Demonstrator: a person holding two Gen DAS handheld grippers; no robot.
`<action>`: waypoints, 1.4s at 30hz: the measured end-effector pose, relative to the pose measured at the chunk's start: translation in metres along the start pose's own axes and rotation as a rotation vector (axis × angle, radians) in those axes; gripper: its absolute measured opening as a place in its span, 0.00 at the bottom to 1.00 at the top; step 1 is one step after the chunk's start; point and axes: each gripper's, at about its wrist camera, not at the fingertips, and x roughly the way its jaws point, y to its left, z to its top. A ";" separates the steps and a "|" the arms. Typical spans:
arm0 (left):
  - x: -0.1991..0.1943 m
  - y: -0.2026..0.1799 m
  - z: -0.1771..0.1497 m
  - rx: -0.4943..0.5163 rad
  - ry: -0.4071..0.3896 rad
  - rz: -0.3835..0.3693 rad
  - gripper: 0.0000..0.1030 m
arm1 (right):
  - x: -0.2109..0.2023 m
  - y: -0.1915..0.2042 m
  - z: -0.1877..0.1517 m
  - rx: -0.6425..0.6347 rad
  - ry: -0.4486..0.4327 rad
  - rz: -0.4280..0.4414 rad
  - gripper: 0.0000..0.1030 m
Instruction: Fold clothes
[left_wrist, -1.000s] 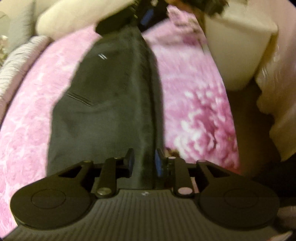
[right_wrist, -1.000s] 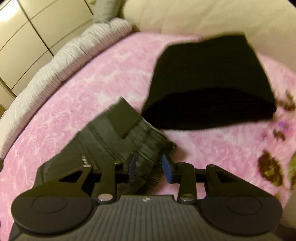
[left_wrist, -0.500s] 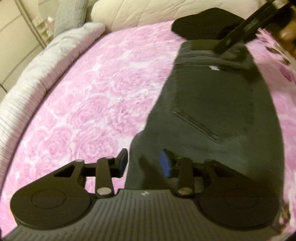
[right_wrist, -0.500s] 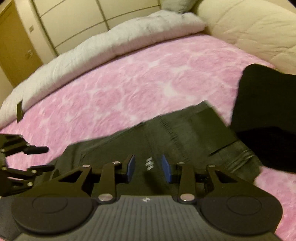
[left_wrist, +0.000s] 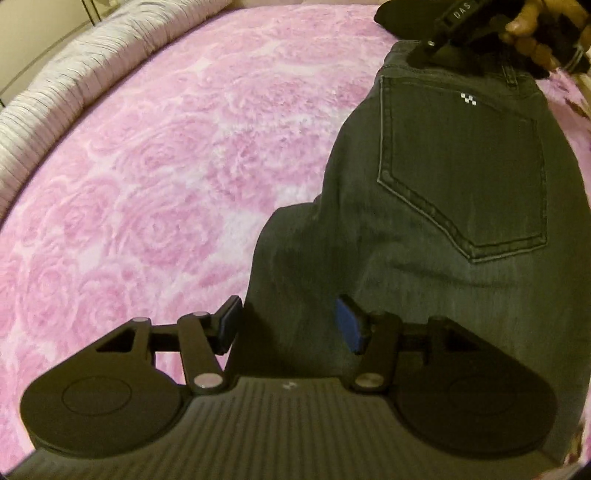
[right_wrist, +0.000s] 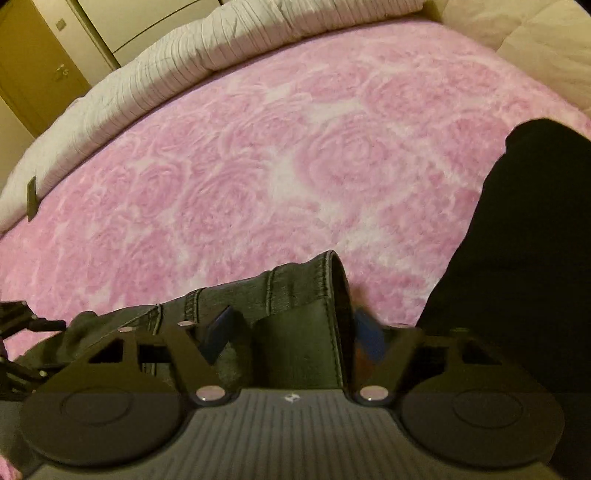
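Dark grey jeans (left_wrist: 424, 240) lie flat on a pink rose-patterned blanket (left_wrist: 147, 184), back pocket (left_wrist: 461, 166) facing up. My left gripper (left_wrist: 288, 325) is open, low over the seat, straddling the left edge of the jeans. Far up the jeans, a hand (left_wrist: 524, 26) holds my right gripper (left_wrist: 454, 33) at the waistband. In the right wrist view, the right gripper (right_wrist: 291, 336) is open wide, with the waistband (right_wrist: 295, 288) and its leather patch between the fingers. The left gripper (right_wrist: 22, 343) shows at the far left edge.
A folded black garment (right_wrist: 535, 240) lies on the blanket just right of the waistband. A ribbed grey-white quilt (right_wrist: 184, 66) runs along the far side of the bed. A cream cushion (right_wrist: 535, 44) sits at the back right, with a wardrobe door (right_wrist: 37, 55) behind.
Both grippers have opened wider. The right one has come down onto the waistband. The left one has swung left and now shows the seat and pocket up close.
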 end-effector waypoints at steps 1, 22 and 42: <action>-0.001 -0.001 -0.002 0.000 -0.003 0.008 0.49 | -0.004 0.001 -0.004 -0.016 0.001 -0.017 0.32; 0.021 -0.006 0.047 -0.007 -0.098 -0.023 0.34 | -0.025 0.103 -0.030 -0.302 -0.075 -0.511 0.61; 0.003 0.040 0.022 -0.198 -0.091 -0.019 0.62 | -0.038 0.092 -0.120 -0.491 0.056 -0.226 0.55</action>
